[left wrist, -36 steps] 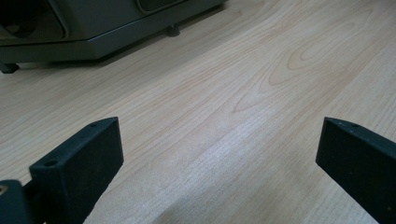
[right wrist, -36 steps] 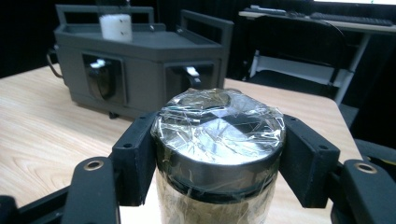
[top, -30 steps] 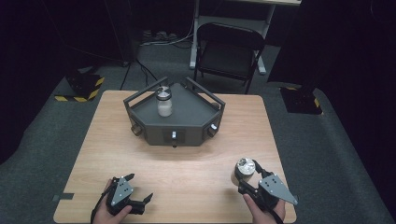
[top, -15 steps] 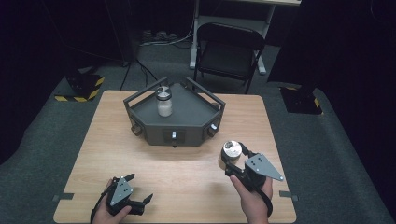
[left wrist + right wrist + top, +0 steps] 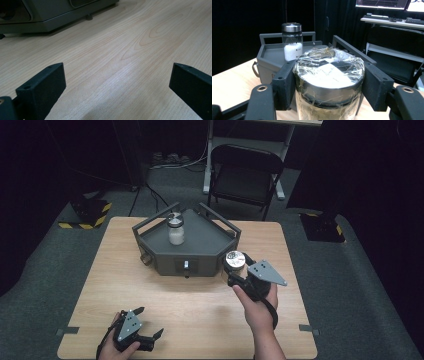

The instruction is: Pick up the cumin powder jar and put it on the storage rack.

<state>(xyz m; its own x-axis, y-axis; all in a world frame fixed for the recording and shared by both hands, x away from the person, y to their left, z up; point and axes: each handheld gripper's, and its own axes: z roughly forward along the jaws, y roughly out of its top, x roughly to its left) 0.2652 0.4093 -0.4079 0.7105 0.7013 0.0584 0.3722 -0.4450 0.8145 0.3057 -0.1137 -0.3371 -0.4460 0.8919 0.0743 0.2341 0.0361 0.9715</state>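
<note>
My right gripper (image 5: 236, 270) is shut on a glass jar (image 5: 233, 262) with a metal lid wrapped in clear film (image 5: 329, 72), held above the table beside the front right corner of a grey tray (image 5: 210, 240). Its jaws press on both sides of the jar just under the lid. A second jar (image 5: 175, 229) with white powder and a metal lid (image 5: 292, 41) stands upright inside the tray. My left gripper (image 5: 142, 325) rests low at the table's near left, open, with bare wood between its black fingers (image 5: 42, 87).
The tray (image 5: 268, 53) has raised bar rails on its sides and sits at the far middle of the wooden table (image 5: 200, 315). A folding chair (image 5: 245, 175) stands behind the table. Yellow-black marked blocks (image 5: 90, 212) lie on the floor at the left.
My right gripper has carried the wrapped jar up and away from the near right, toward the tray's front right corner. The left gripper has stayed put.
</note>
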